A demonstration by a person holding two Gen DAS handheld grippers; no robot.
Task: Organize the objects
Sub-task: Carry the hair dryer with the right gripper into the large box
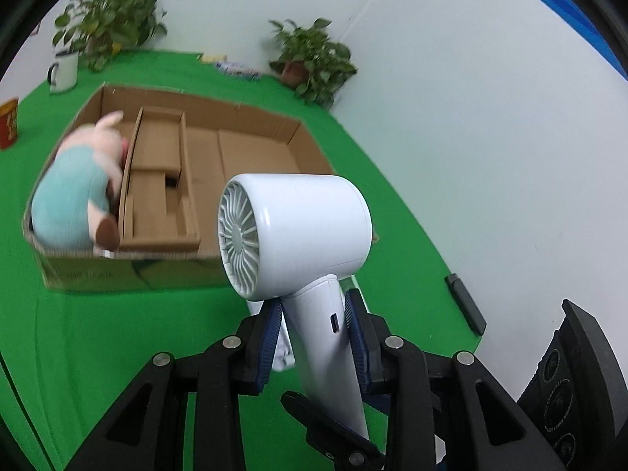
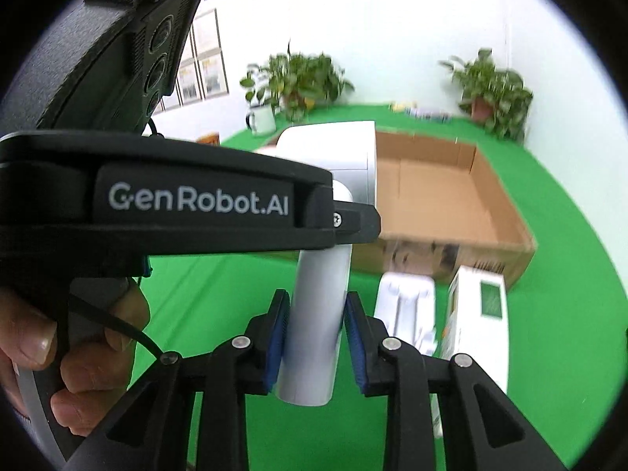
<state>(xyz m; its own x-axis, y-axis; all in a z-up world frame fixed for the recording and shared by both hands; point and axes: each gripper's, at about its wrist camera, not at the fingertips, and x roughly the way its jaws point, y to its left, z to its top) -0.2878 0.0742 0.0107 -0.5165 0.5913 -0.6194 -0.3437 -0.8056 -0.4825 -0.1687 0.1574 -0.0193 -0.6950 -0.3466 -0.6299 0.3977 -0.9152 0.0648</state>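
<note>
A white hair dryer (image 1: pixel 298 231) hangs in the air above the green table, its grille turned left. My left gripper (image 1: pixel 314 314) is shut on the upper handle, just under the head. In the right wrist view my right gripper (image 2: pixel 316 302) is shut on the lower handle of the hair dryer (image 2: pixel 325 157), blue pads (image 2: pixel 276 333) pressing both sides. The left gripper's black housing (image 2: pixel 196 200) crosses above it, held by a hand (image 2: pixel 35 337). Behind stands an open cardboard box (image 1: pixel 251 117) with a plush pig (image 1: pixel 74 192) in its left end.
A white product box (image 2: pixel 479 314) and a white moulded insert (image 2: pixel 404 306) lie in front of the cardboard box (image 2: pixel 482 180). Two potted plants (image 1: pixel 310 59), a white mug (image 1: pixel 62 70) and a red can (image 1: pixel 8 121) stand at the back. A dark bar (image 1: pixel 465 304) lies by the wall.
</note>
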